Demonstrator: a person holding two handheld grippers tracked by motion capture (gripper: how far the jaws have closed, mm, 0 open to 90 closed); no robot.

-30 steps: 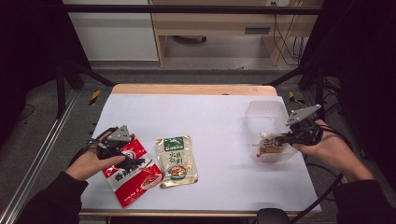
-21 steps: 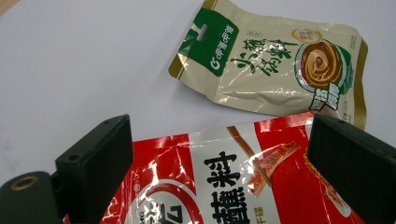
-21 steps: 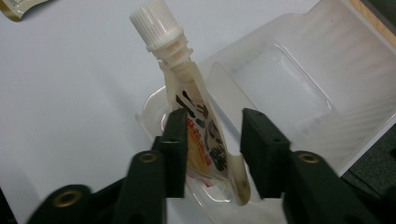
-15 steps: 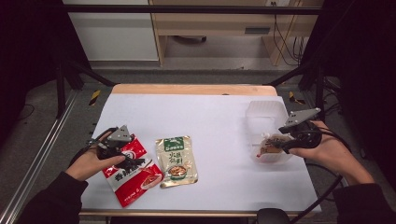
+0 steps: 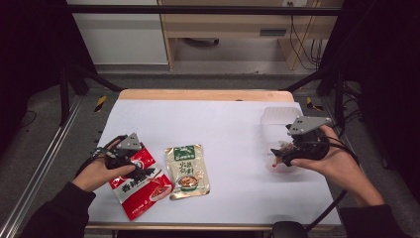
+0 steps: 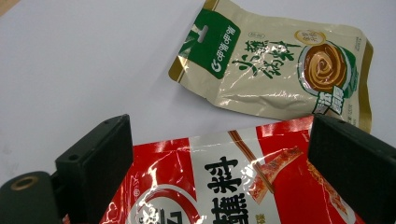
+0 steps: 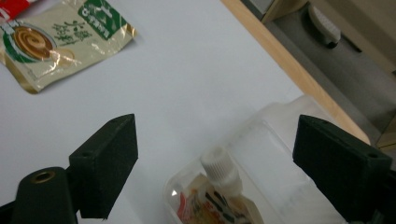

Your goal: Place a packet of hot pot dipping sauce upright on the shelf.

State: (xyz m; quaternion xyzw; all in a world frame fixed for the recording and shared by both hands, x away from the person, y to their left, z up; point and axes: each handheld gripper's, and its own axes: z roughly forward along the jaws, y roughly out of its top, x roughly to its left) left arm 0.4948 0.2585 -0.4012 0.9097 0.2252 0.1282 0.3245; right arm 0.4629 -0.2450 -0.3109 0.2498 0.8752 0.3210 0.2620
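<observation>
White paper covers the tabletop, and a dark floor and pale cupboards lie beyond its far edge. On the near left lies a red packet with white writing. Just to its right lies a tan packet with a green top, close by but not on it. The left tool sits over the red packet with its jaws wide, and the red packet shows between the two black jaws. I cannot tell if the jaws touch it. On the right side sits a clear plastic box. Inside it lies a small pouch with a white screw cap. The right tool hovers at the near end of the box, and its jaws are wide apart with nothing in them. Nothing stands between the two tools but bare white tabletop. A second ago the right tool was shut on the pouch over the box. Its jaws have just been opening, and now the pouch rests in the box by itself. The left tool and both packets have stayed where they were.
</observation>
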